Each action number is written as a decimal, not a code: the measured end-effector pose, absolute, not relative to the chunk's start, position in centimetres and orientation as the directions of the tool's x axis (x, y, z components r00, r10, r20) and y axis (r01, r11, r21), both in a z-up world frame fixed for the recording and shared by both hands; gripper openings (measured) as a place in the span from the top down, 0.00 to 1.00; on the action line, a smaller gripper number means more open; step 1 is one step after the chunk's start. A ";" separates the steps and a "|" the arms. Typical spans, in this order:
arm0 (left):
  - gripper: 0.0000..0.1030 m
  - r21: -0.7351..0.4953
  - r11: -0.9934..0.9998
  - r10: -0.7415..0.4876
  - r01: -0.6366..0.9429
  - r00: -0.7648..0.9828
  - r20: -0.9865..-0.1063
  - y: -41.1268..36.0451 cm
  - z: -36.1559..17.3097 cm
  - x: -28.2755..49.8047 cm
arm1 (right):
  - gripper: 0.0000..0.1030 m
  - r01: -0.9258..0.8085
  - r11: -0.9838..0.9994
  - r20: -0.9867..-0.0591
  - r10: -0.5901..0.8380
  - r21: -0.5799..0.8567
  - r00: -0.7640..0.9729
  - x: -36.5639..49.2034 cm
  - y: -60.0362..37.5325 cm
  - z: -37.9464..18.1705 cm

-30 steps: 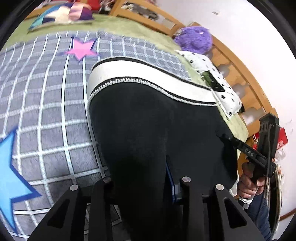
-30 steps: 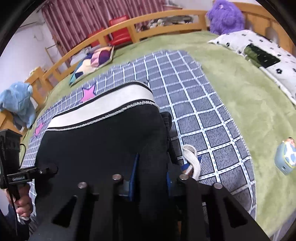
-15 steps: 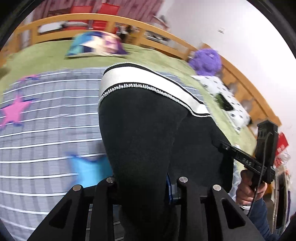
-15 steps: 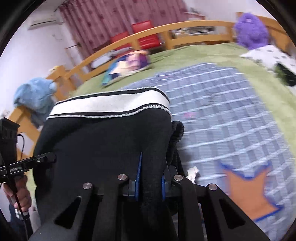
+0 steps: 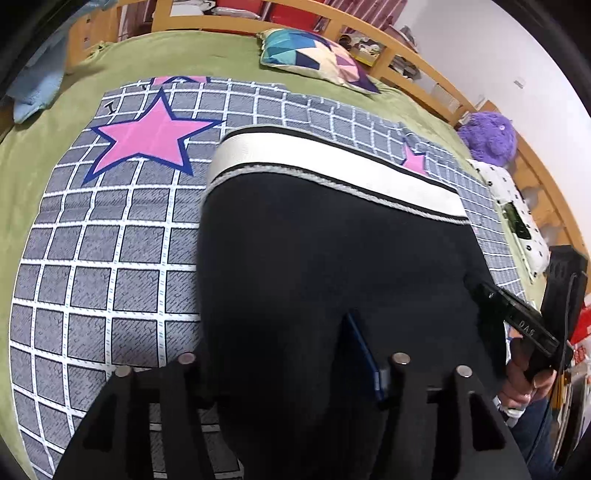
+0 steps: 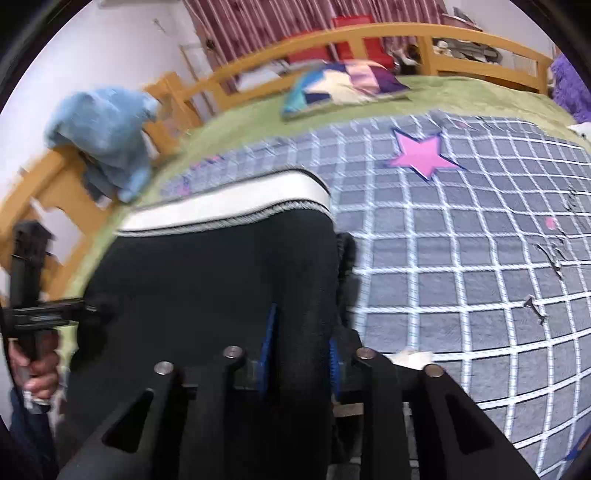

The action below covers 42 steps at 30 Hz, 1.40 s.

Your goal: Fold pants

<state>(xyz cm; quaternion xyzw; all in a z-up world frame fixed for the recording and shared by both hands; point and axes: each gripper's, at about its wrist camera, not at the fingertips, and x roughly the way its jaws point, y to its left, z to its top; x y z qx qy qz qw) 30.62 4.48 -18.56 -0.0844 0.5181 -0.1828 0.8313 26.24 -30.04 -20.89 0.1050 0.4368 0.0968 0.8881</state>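
Observation:
Black pants (image 5: 325, 258) with a white waistband (image 5: 332, 166) lie spread over a grey checked blanket (image 5: 110, 258), waistband away from me. My left gripper (image 5: 277, 332) is at their near edge. Its jaws are opening and stand wide, with black fabric lying loose between them and one blue pad (image 5: 364, 354) bare. My right gripper (image 6: 301, 332) is at the other near corner of the pants (image 6: 207, 280). Its jaws are opening too, but the blue pads (image 6: 267, 332) still touch the bunched fabric. A white drawstring (image 6: 410, 356) pokes out beside it.
The blanket covers a green bed with a wooden rail (image 6: 406, 33). A patchwork pillow (image 5: 317, 55) lies at the far side, a purple plush (image 5: 487, 136) and a spotted pillow (image 5: 517, 206) to the right. A blue cloth (image 6: 107, 136) hangs on the rail.
Both grippers have swept sideways across the bed with the pants' near edge. The left jaws have spread wide and the right ones a little.

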 end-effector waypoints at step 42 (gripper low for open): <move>0.54 -0.170 0.959 -0.269 0.228 0.528 -0.805 9.7 -20.3 12.2 | 0.75 -0.003 0.915 -0.751 0.334 0.404 0.570 14.7 -28.4 -21.3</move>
